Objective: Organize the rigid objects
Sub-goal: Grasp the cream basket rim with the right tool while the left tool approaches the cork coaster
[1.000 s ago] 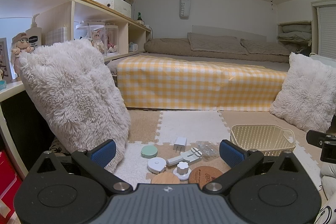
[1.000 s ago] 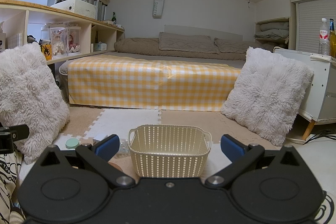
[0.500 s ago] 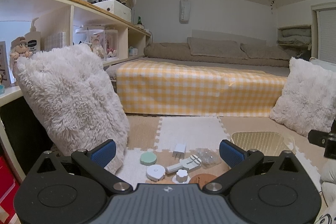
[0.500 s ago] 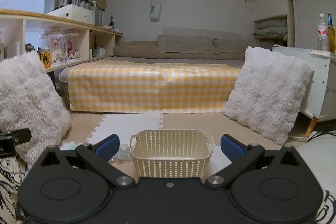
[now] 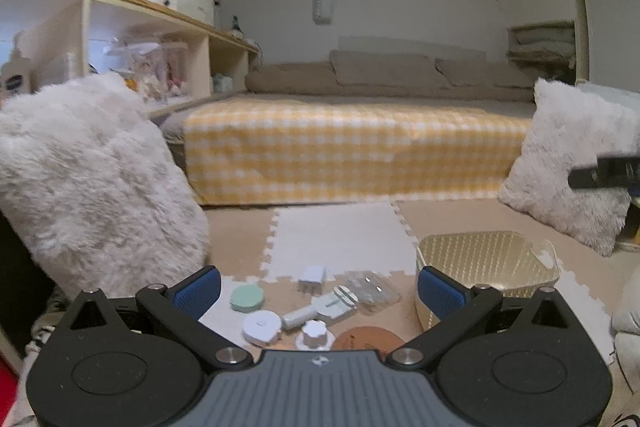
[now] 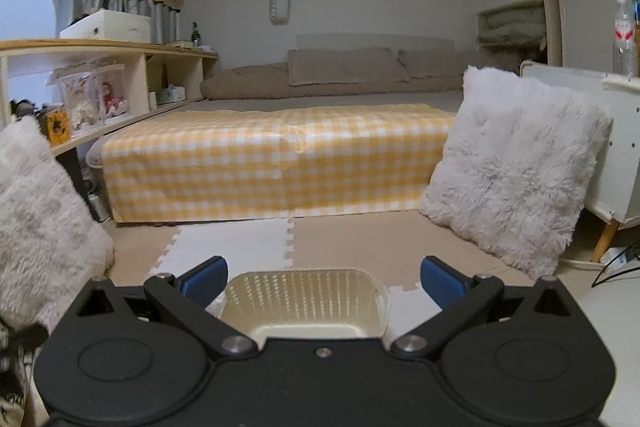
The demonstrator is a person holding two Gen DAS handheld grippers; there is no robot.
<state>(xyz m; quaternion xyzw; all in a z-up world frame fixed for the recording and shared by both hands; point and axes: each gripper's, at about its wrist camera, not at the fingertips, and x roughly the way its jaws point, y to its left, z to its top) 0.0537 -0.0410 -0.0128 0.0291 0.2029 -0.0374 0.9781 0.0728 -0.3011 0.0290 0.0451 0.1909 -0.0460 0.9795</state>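
Several small objects lie on the foam mat in the left wrist view: a mint round tin (image 5: 247,298), a white round case (image 5: 261,327), a white charger plug (image 5: 312,275), a white and green tool (image 5: 320,306), a clear plastic packet (image 5: 373,291), a white knob (image 5: 315,333) and a brown disc (image 5: 368,337). A cream perforated basket (image 5: 486,269) stands to their right; it also shows in the right wrist view (image 6: 306,301). My left gripper (image 5: 319,291) is open above the objects. My right gripper (image 6: 323,279) is open over the basket.
A fluffy white cushion (image 5: 92,183) leans at the left, another (image 6: 516,167) at the right. A bed with a yellow checked cover (image 5: 356,151) lies ahead. Shelves (image 5: 120,39) run along the left wall. A white cabinet (image 6: 600,147) stands at the right.
Both grippers have risen and tilted down, so the basket now shows from above. Both stay open and empty.
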